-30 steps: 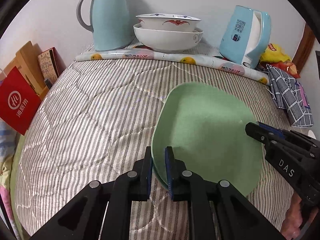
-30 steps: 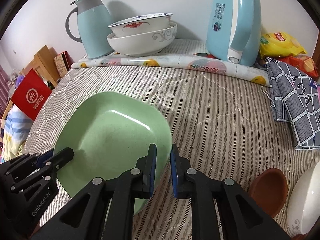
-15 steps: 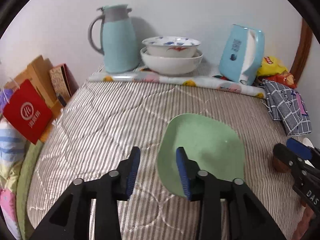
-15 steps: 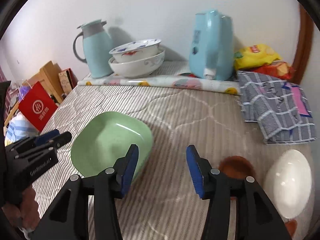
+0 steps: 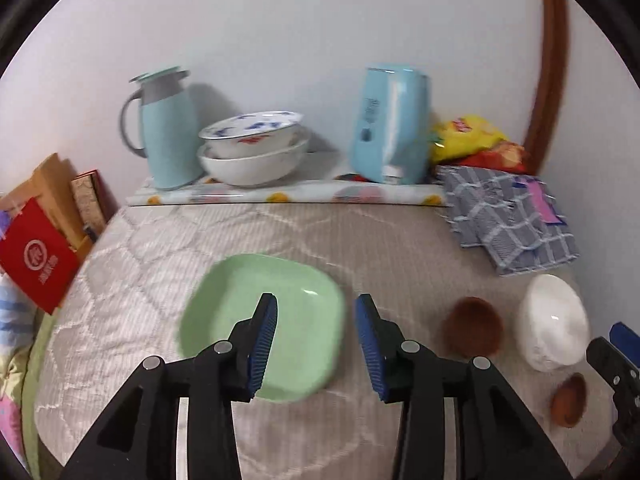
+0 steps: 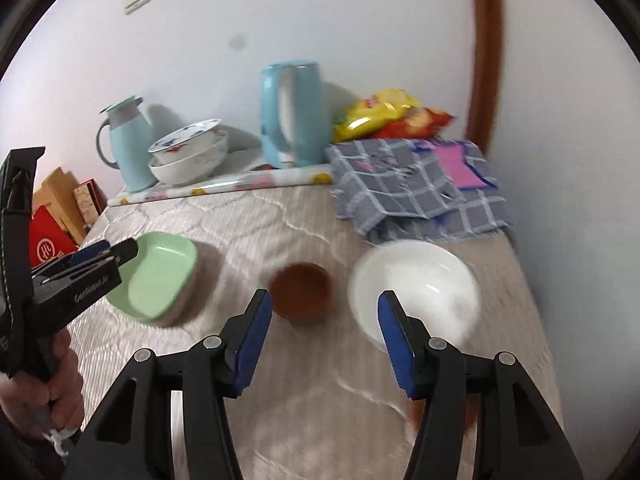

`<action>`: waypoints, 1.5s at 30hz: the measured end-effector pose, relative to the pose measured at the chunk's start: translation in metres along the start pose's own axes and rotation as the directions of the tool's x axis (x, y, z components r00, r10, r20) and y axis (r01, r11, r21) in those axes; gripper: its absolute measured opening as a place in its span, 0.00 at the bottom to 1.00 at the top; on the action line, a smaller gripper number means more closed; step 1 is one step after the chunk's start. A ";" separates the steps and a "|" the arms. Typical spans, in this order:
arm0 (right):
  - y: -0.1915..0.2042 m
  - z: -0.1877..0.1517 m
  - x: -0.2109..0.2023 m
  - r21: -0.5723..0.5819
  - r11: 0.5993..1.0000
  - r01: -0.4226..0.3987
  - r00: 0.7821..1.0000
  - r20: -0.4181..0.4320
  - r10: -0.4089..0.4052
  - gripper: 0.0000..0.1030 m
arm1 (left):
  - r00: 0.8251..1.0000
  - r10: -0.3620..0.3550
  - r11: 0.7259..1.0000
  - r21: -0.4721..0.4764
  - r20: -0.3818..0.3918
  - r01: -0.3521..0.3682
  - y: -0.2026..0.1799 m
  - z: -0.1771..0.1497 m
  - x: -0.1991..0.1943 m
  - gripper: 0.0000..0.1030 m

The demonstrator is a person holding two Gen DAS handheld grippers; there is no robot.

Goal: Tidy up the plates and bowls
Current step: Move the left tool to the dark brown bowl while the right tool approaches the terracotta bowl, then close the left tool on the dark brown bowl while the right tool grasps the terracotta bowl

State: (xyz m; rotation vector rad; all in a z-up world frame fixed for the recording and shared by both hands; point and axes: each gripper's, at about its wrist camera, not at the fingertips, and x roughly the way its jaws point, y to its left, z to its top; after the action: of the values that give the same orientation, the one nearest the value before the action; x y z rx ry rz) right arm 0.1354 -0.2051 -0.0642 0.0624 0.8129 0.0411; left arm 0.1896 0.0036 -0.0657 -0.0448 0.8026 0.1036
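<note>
A green square plate (image 5: 296, 320) lies flat on the striped quilt; it also shows in the right wrist view (image 6: 160, 276). My left gripper (image 5: 316, 346) is open and empty, above the plate's near right edge. My right gripper (image 6: 326, 338) is open and empty, just short of a brown bowl (image 6: 302, 292) and a white bowl (image 6: 416, 288). Both bowls show in the left wrist view, brown (image 5: 472, 330) and white (image 5: 552, 332). A smaller brown dish (image 5: 568, 400) lies nearer. Two stacked white bowls (image 5: 252, 148) stand at the back.
A blue jug (image 5: 168, 128) and a blue kettle (image 5: 390, 124) stand at the back beside the stacked bowls. A checked cloth (image 5: 508, 216) and snack bags (image 5: 472, 140) lie at the back right. A red box (image 5: 36, 256) leans at the quilt's left edge.
Both grippers opened and let go of the green plate, which now lies flat on the quilt. Both pulled back and up; the right one swung right toward the brown and white bowls.
</note>
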 end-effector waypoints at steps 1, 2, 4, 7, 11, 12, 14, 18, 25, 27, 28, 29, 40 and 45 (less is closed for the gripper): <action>-0.009 -0.003 -0.004 0.011 1.000 0.015 1.000 -0.001 -0.015 0.53 | 1.000 -0.011 1.000 0.003 -0.008 0.011 -0.006 -0.001 0.000 0.37; -0.019 -0.007 -0.007 0.022 0.999 0.025 1.000 -0.006 -0.025 0.53 | 0.999 -0.027 1.000 0.006 -0.022 0.027 -0.015 -0.002 0.001 0.37; -0.039 -0.014 -0.013 0.055 0.998 0.033 0.999 -0.014 -0.033 0.53 | 0.997 -0.050 0.998 0.024 -0.053 0.051 -0.034 -0.005 0.005 0.37; -0.064 -0.027 -0.019 0.096 0.994 0.060 0.998 -0.025 -0.058 0.53 | 0.994 -0.062 0.997 0.048 -0.085 0.067 -0.058 -0.009 0.015 0.37; -0.091 -0.046 -0.017 0.130 0.988 0.086 0.996 -0.041 -0.082 0.53 | 0.989 -0.080 0.995 0.050 -0.120 0.087 -0.076 -0.016 0.027 0.37; -0.095 -0.050 -0.015 0.132 0.987 0.089 0.995 -0.047 -0.083 0.53 | 0.988 -0.084 0.995 0.046 -0.129 0.091 -0.079 -0.018 0.030 0.37; -0.103 -0.058 -0.007 0.141 0.985 0.098 0.994 -0.066 -0.089 0.53 | 0.986 -0.088 0.995 0.044 -0.144 0.095 -0.081 -0.022 0.035 0.37; -0.111 -0.071 0.012 0.152 0.985 0.080 0.992 -0.113 -0.063 0.53 | 0.983 -0.094 0.995 0.020 -0.158 0.099 -0.080 -0.026 0.048 0.37; -0.118 -0.086 0.043 0.166 0.985 0.045 0.985 -0.169 -0.016 0.51 | 0.975 -0.095 0.994 0.030 -0.199 0.103 -0.085 -0.025 0.074 0.37; -0.118 -0.088 0.050 0.167 0.985 0.033 0.984 -0.181 -0.002 0.49 | 0.975 -0.092 0.994 0.037 -0.203 0.101 -0.088 -0.024 0.080 0.37; -0.117 -0.088 0.052 0.166 0.986 0.034 0.983 -0.185 -0.003 0.47 | 0.974 -0.098 0.994 0.036 -0.205 0.107 -0.089 -0.024 0.083 0.37; -0.117 -0.089 0.055 0.168 0.985 0.034 0.982 -0.189 -0.002 0.46 | 0.973 -0.104 0.993 0.033 -0.207 0.114 -0.090 -0.023 0.085 0.37; -0.122 -0.090 0.069 0.190 0.981 0.034 0.979 -0.202 0.005 0.15 | 0.960 -0.117 0.992 0.015 -0.253 0.125 -0.098 -0.031 0.117 0.37; -0.120 -0.089 0.069 0.182 0.983 0.030 0.981 -0.192 0.006 0.12 | 0.958 -0.160 0.987 -0.012 -0.237 0.162 -0.098 -0.033 0.122 0.30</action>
State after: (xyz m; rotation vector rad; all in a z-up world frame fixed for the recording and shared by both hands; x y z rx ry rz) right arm 0.1193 -0.3172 -0.1837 0.2317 1.0084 -0.0409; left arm 0.2612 -0.0872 -0.1762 -0.1167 1.0358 -0.0612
